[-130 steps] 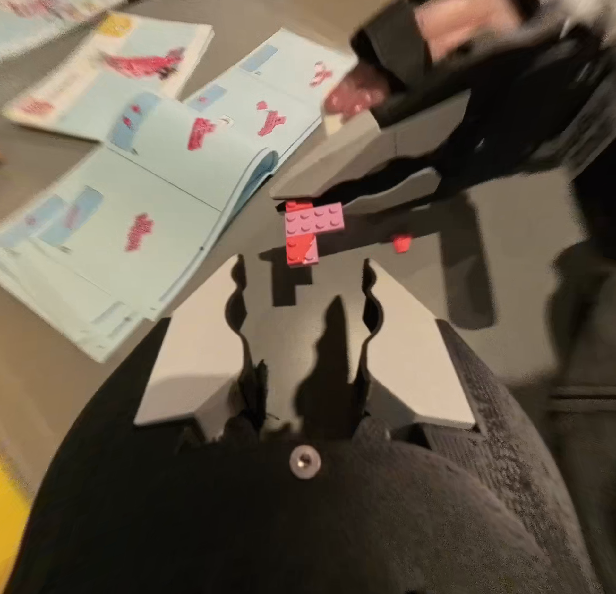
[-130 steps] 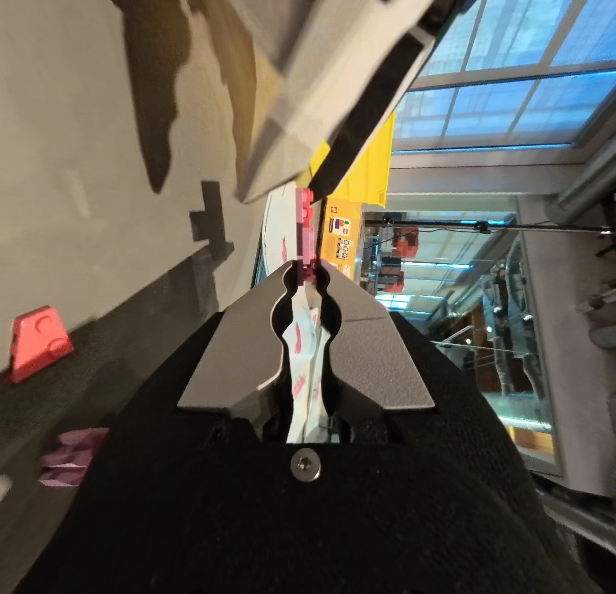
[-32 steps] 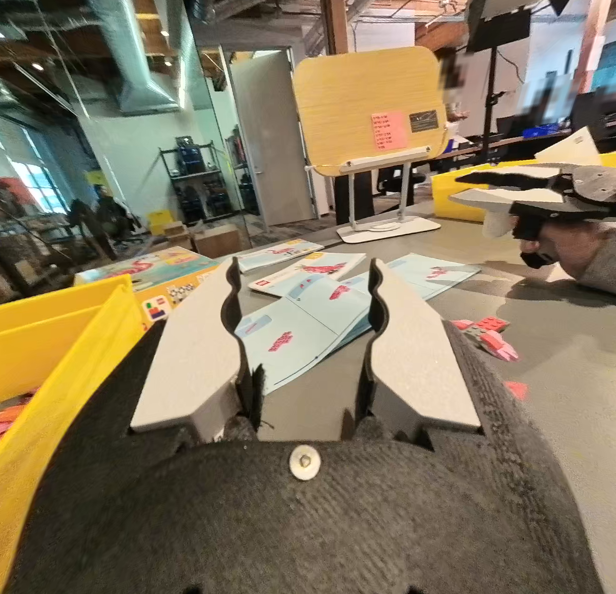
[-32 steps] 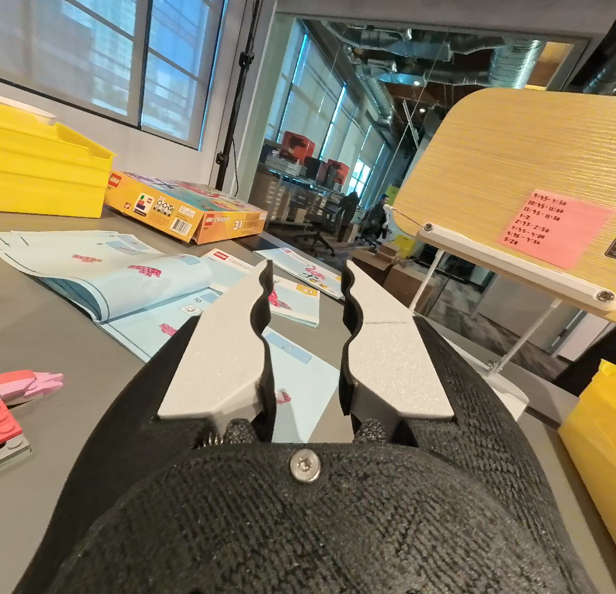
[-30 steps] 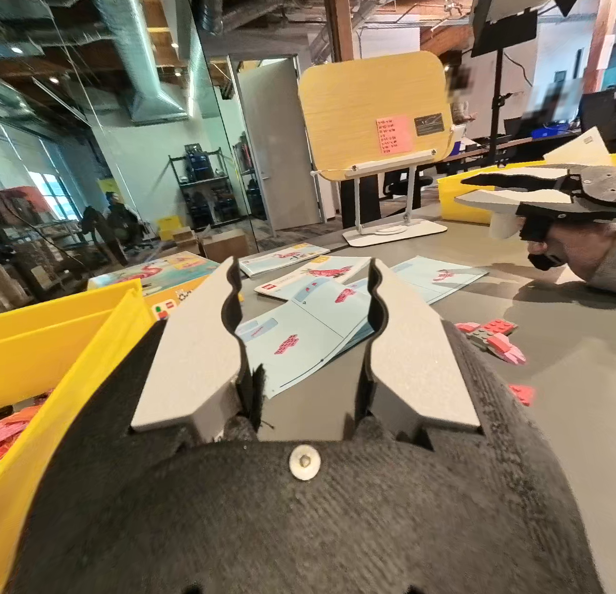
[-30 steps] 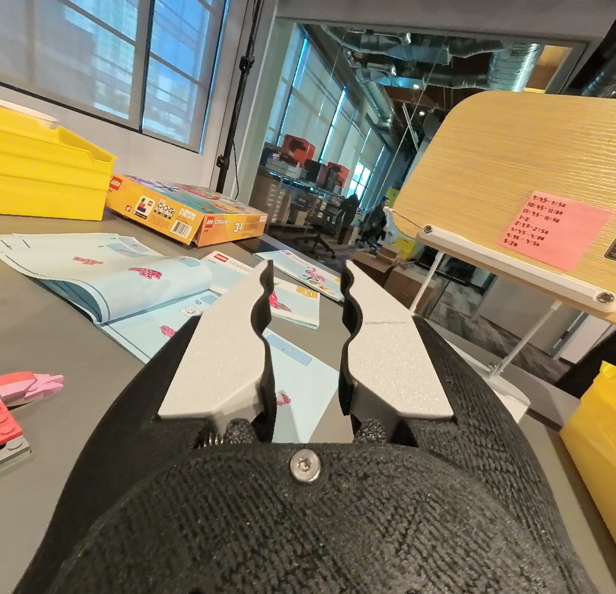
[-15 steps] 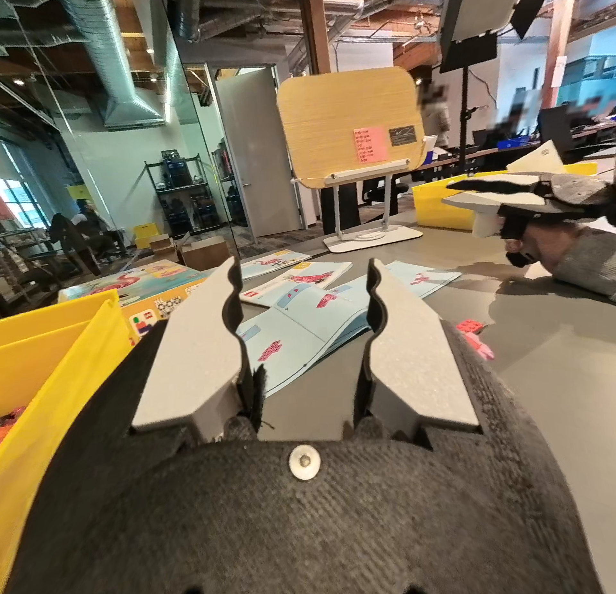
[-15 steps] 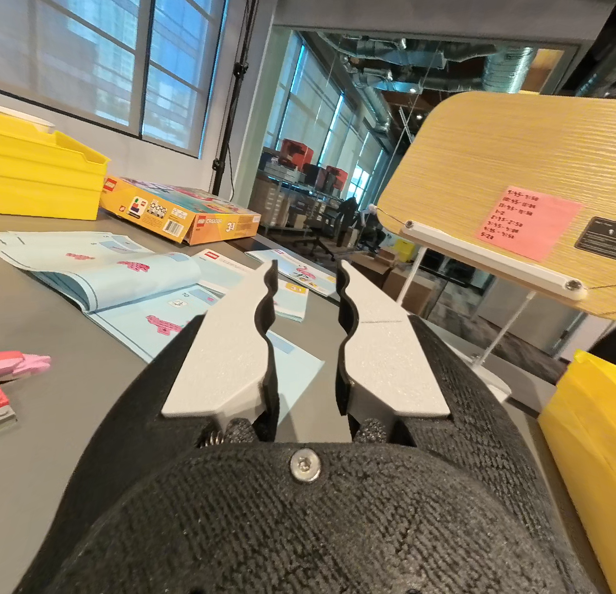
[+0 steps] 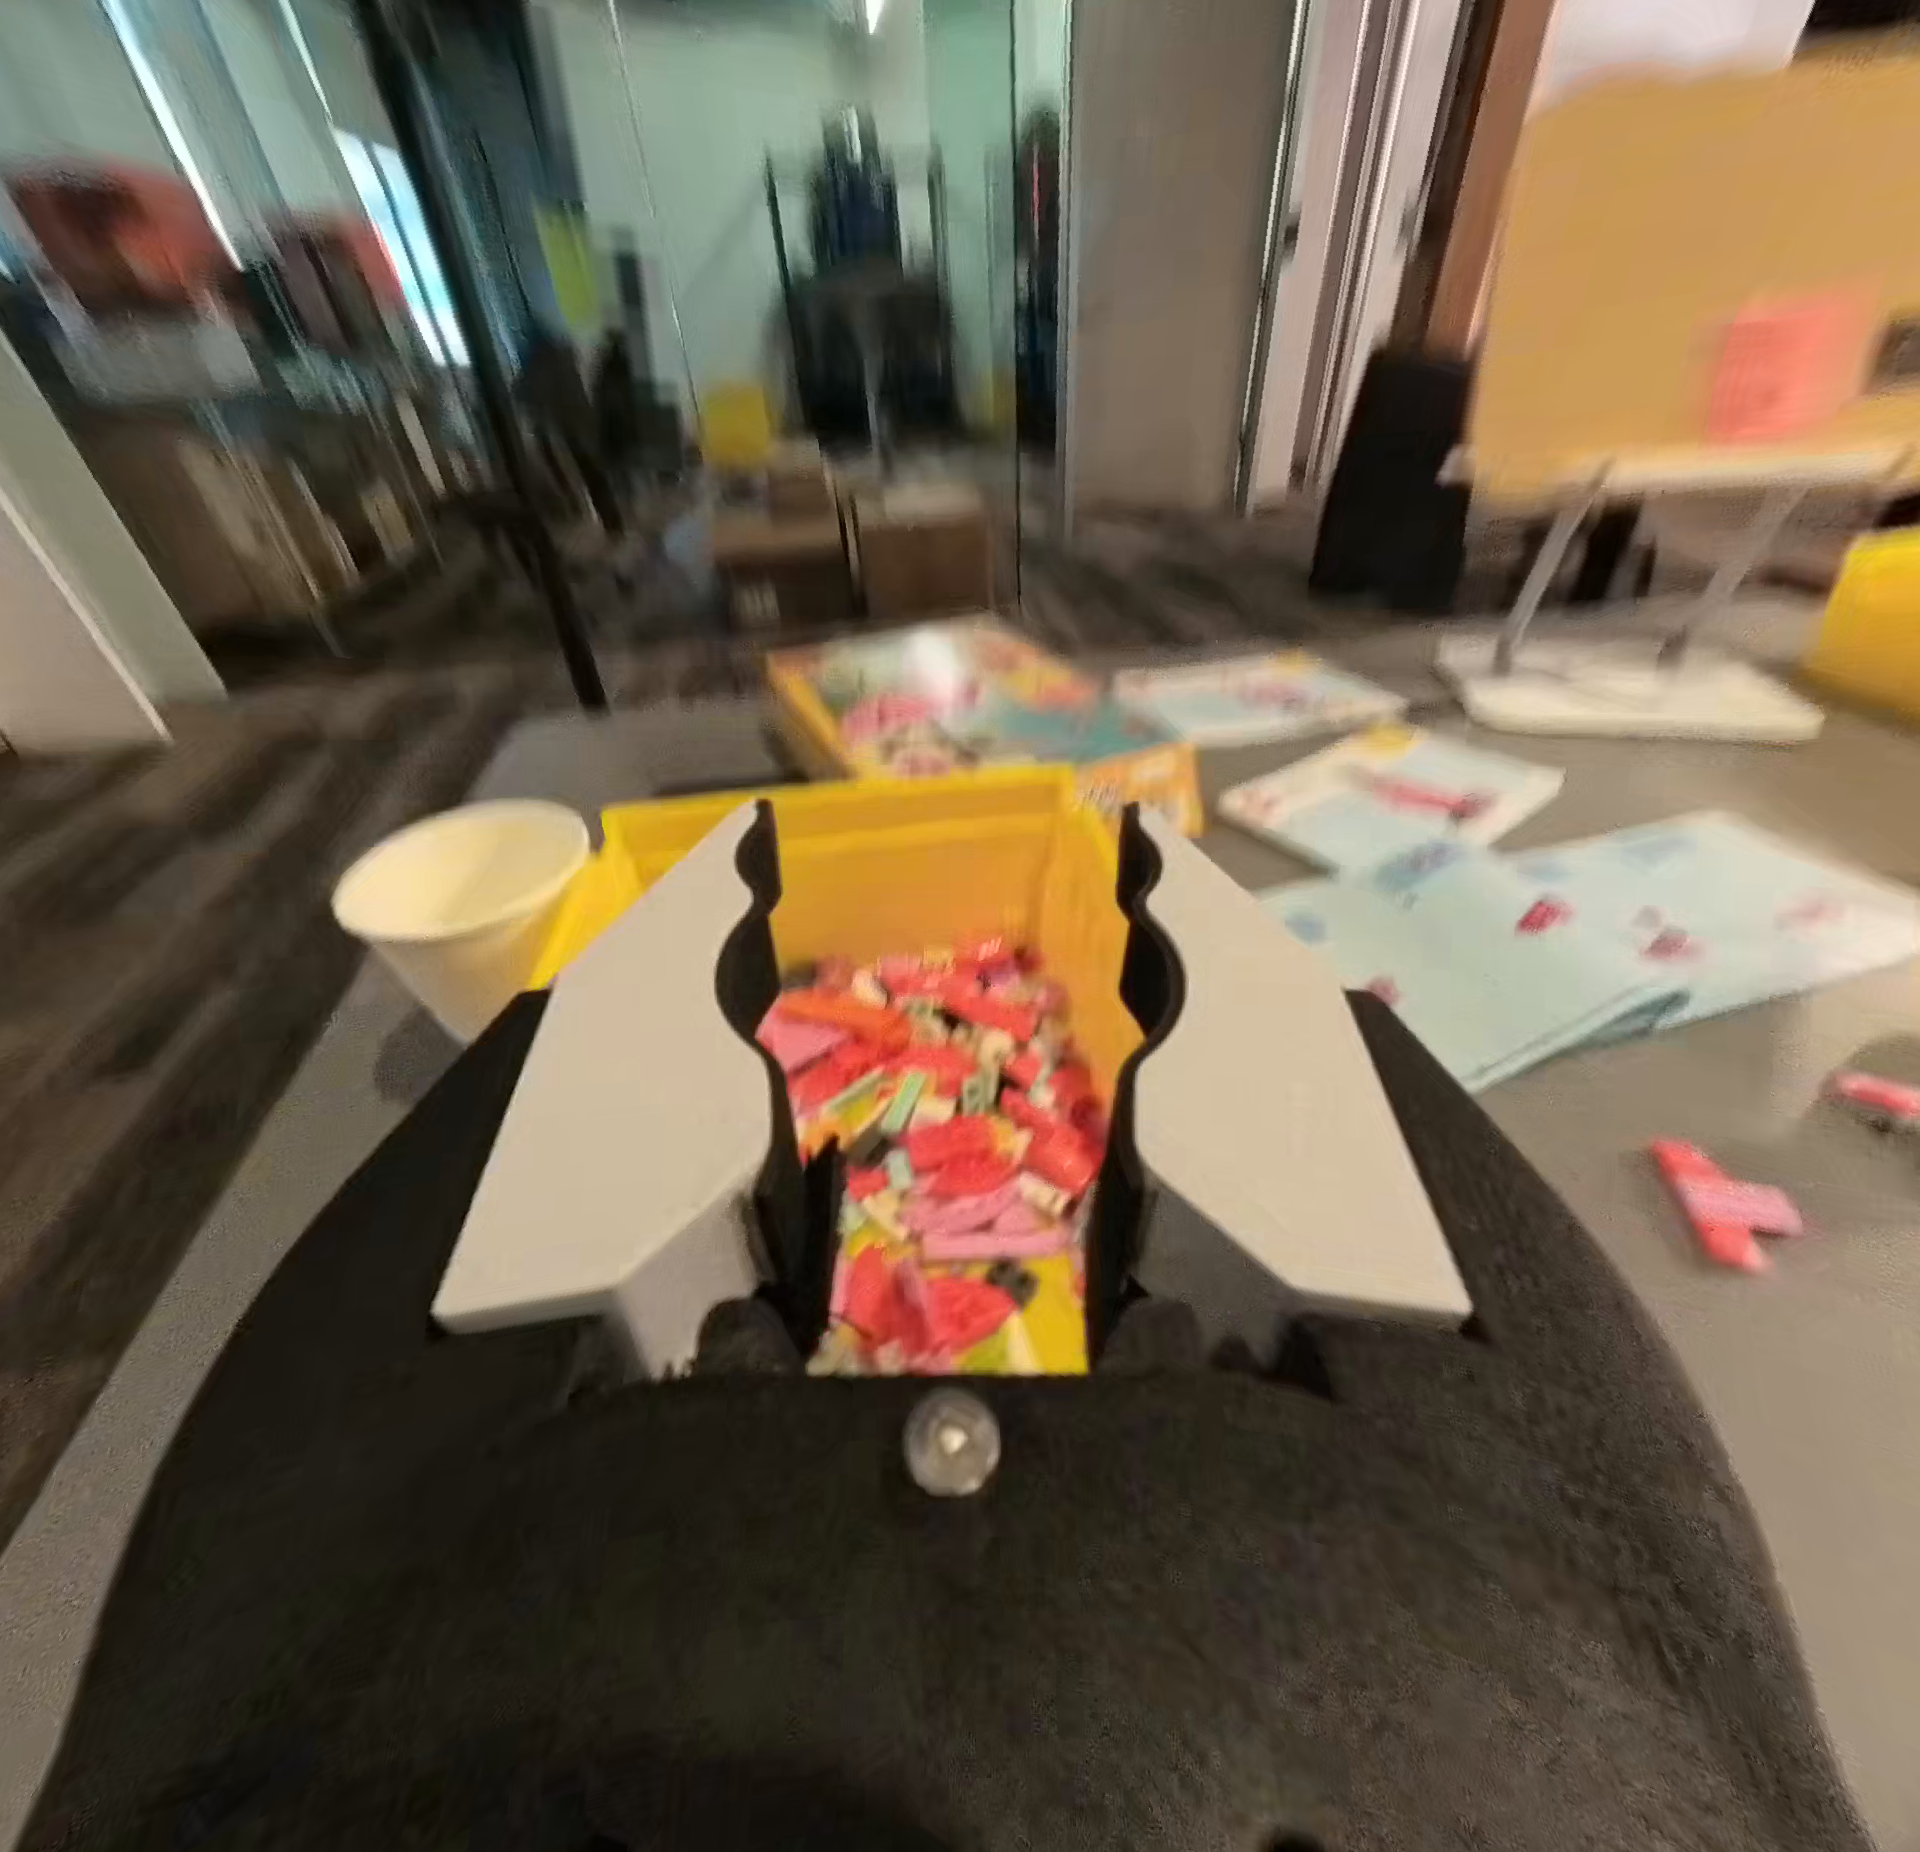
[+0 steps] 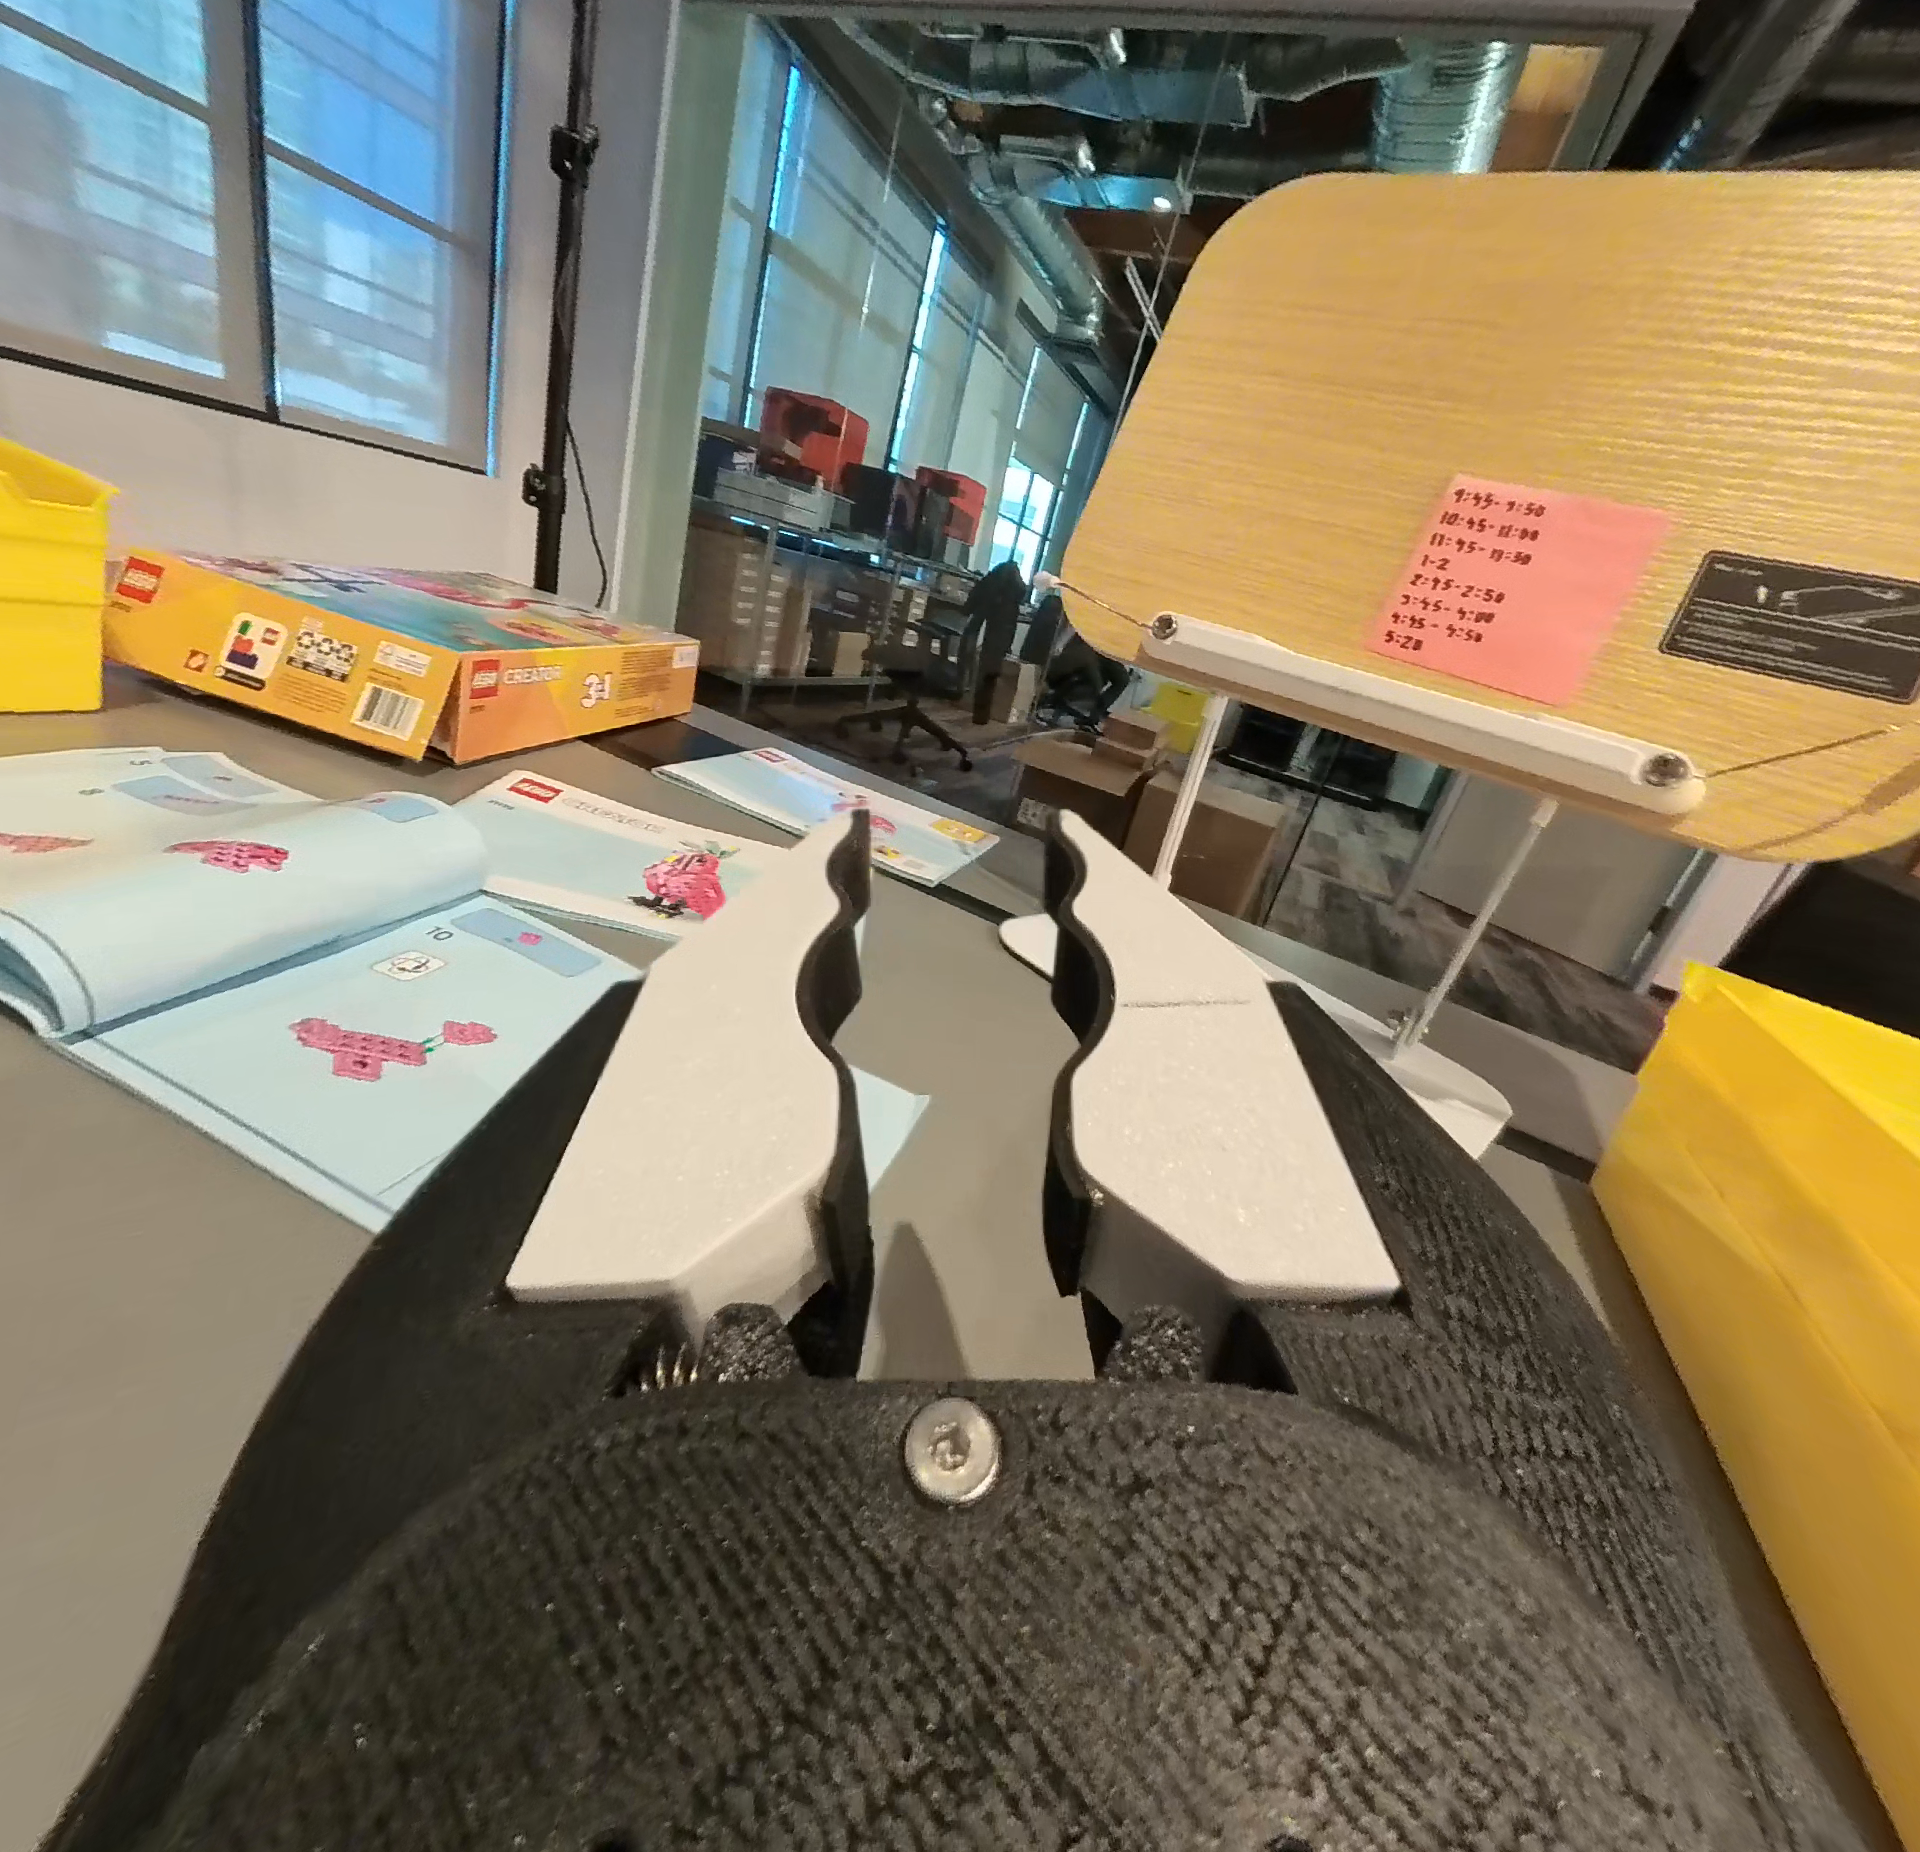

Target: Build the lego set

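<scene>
My left gripper (image 9: 945,836) is open and empty, held above a yellow bin (image 9: 914,867) that holds several loose pink, red and pale green lego pieces (image 9: 935,1127). The small pink and red lego assembly (image 9: 1720,1202) lies on the grey table to the right of the bin, with another pink piece (image 9: 1878,1098) beyond it. My right gripper (image 10: 956,828) is open and empty, low over the table, pointing past the open light-blue instruction booklet (image 10: 260,929). The left wrist view is blurred.
A white paper cup (image 9: 462,919) stands left of the bin. The lego box (image 10: 395,649) and more booklets (image 10: 821,794) lie farther back. A wooden book stand (image 10: 1507,514) with a pink note is at the right. Another yellow bin (image 10: 1787,1231) is near my right gripper. About 55 cm separates my left fingertips from my right.
My left gripper has swung left and tipped down, from facing the booklets and book stand to hovering over the yellow bin. My right gripper has shifted slightly forward and stays open.
</scene>
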Tool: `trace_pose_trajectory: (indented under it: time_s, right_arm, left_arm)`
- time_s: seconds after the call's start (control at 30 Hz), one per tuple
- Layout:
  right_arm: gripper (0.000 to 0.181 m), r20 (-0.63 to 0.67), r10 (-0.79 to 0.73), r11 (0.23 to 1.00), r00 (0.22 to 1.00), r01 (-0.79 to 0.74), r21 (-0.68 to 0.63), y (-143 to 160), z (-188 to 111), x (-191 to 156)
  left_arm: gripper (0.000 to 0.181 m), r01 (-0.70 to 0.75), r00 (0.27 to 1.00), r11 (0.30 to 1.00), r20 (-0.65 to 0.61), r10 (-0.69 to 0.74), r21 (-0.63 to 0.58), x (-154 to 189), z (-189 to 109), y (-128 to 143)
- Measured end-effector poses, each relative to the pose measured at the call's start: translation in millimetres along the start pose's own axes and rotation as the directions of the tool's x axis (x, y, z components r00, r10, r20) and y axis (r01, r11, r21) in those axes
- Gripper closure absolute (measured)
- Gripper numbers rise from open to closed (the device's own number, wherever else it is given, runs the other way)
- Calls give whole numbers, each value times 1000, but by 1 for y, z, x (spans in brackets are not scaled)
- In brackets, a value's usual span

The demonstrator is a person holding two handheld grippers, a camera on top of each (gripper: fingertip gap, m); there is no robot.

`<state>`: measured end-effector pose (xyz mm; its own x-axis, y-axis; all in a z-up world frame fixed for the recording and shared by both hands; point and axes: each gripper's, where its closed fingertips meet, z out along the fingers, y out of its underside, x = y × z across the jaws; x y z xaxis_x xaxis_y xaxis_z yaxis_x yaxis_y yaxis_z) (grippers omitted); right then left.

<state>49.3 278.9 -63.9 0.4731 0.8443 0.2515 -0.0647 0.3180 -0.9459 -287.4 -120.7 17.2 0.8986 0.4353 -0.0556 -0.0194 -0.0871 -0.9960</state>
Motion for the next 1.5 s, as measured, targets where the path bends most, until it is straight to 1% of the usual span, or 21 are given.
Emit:
trace_pose_trajectory:
  time_s: [0.07,0.13,0.17,0.2,0.27,0.33,0.4,0.5,0.6,0.7,0.77,0.83,0.87,0.93,0.97,1.07,1.17,1.23,1.33,1.43,1.5]
  right_arm:
    - [150,-16,-13,1000,1000,13,-10,2,1,2]
    - [151,-36,-24,1000,999,23,-20,3,1,6]
    - [151,-43,-26,999,999,25,-23,4,1,7]
    - [152,-47,-26,999,999,25,-25,4,1,8]
    - [152,-50,-23,999,998,21,-29,5,0,9]
    - [152,-48,-24,999,999,22,-35,6,1,9]
    - [153,-42,-32,999,999,30,-41,7,2,7]
    - [155,-18,-41,998,999,40,-54,9,3,3]
    - [156,-3,-54,997,999,53,-62,10,4,-1]
    - [156,-5,-66,995,998,66,-73,12,4,-1]
    - [157,-4,-77,994,997,77,-80,13,4,-2]
    - [157,1,-87,993,996,87,-84,13,5,-4]
    - [158,5,-91,992,996,91,-85,14,5,-4]
    - [158,13,-92,992,996,92,-85,14,5,-5]
    - [158,17,-88,992,996,89,-84,14,5,-6]
    - [158,20,-71,994,997,72,-83,14,5,-5]
    - [159,19,-51,995,999,53,-81,14,5,-4]
    - [159,21,-41,996,999,43,-81,14,5,-4]
    - [159,26,-33,996,999,35,-79,14,5,-4]
    - [159,32,-28,996,999,30,-81,14,5,-5]
    - [159,34,-27,996,999,29,-81,14,5,-6]
  left_arm:
    - [124,25,996,973,-76,-44,-231,-15,37,27]
    - [137,76,957,898,-221,-188,-434,-8,63,51]
    - [138,103,927,849,-260,-271,-519,-4,71,61]
    - [137,110,905,787,-266,-331,-607,-2,75,73]
    - [135,47,903,665,-253,-347,-746,-2,72,99]
    - [128,-37,929,568,-238,-283,-822,-8,65,121]
    - [125,-70,931,487,-232,-280,-870,-8,57,135]
    - [128,-78,937,360,-191,-291,-930,-15,45,154]
    - [146,-114,962,234,-166,-217,-966,-32,29,170]
    - [143,-120,982,120,-136,-135,-986,-49,10,181]
    - [144,-134,982,33,-137,-130,-990,-50,-8,187]
    - [146,-146,983,-28,-142,-112,-989,-52,-21,191]
    - [150,-157,983,-37,-153,-97,-987,-55,-23,192]
    - [162,-187,981,-5,-186,-61,-982,-57,-19,193]
    - [164,-190,980,4,-189,-62,-982,-56,-18,194]
    - [162,-190,975,-22,-186,-124,-982,-45,-24,199]
    - [159,-174,984,-26,-173,-47,-984,-57,-23,196]
    - [158,-165,986,-71,-168,26,-984,-70,-29,193]
    - [154,-170,984,-159,-176,24,-973,-69,-46,193]
    - [154,-174,978,-212,-195,80,-962,-75,-54,193]
    - [155,-177,978,-233,-198,71,-956,-74,-58,193]
